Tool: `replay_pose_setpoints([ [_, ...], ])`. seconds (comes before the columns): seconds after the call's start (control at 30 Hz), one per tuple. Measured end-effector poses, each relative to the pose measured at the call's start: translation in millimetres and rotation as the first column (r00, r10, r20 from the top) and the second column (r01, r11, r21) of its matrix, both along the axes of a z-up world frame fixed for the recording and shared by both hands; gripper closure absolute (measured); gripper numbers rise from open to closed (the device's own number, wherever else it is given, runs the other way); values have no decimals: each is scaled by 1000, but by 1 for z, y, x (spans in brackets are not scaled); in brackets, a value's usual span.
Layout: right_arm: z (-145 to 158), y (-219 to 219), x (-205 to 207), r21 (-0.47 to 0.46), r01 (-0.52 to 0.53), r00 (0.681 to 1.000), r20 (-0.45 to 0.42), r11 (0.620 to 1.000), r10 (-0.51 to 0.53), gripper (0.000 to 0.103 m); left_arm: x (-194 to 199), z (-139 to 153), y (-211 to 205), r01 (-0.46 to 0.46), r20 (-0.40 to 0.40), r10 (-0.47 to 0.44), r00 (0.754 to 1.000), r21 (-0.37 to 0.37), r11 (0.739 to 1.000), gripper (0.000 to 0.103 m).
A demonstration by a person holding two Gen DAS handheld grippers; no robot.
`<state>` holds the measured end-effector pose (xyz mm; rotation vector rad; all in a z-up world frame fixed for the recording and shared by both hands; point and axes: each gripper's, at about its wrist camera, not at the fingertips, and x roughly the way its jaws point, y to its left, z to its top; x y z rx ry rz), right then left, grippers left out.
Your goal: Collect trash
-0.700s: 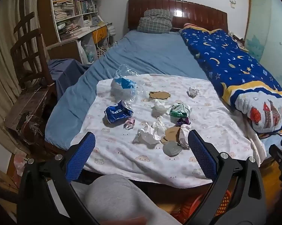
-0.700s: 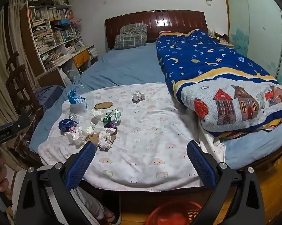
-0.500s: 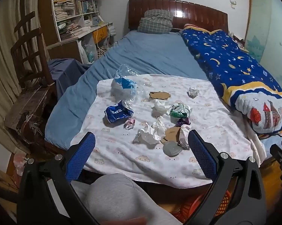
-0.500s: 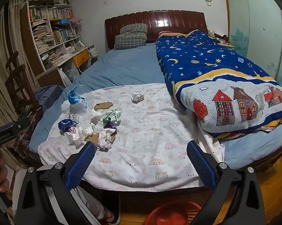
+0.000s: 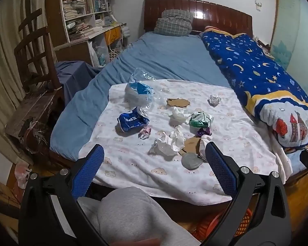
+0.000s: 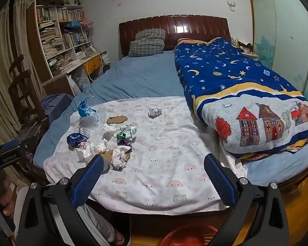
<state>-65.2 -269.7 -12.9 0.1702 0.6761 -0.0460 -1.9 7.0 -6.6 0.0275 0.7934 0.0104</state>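
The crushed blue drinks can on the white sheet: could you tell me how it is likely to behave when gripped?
The crushed blue drinks can is dented and flattened, so it probably weighs little and should not roll. Its thin walls may buckle further under the gripper. The soft white sheet beneath it may give way if it is pressed.

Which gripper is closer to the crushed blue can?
Left. The left gripper faces the crushed blue can just ahead; the right gripper sits farther right of it.

Bed carries white sheet; crumpled trash, perhaps tissues, atop.
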Motion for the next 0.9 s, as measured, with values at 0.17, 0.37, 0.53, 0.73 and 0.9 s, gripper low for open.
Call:
replay_pose_setpoints([
  [0.17,-1,3,2,-1,-5,1000,-10,1000,5,7,0,-1,-1,5,-4,-5,1000,-2,1000,5],
  [0.37,-2,2,3,3,-8,1000,-4,1000,8,7,0,-2,-2,7,-7,-7,1000,-2,1000,5],
  [0.53,-1,1,3,8,-6,1000,1,1000,6,7,-1,-3,-3,7,-7,-7,1000,-3,1000,5],
  [0.73,-1,-1,4,15,-9,1000,4,1000,9,7,-1,-3,-3,6,-8,-6,1000,-3,1000,5],
  [0.9,-5,0,5,21,-20,1000,4,1000,20,7,-1,-7,-3,1,-12,-1,1000,3,1000,5],
])
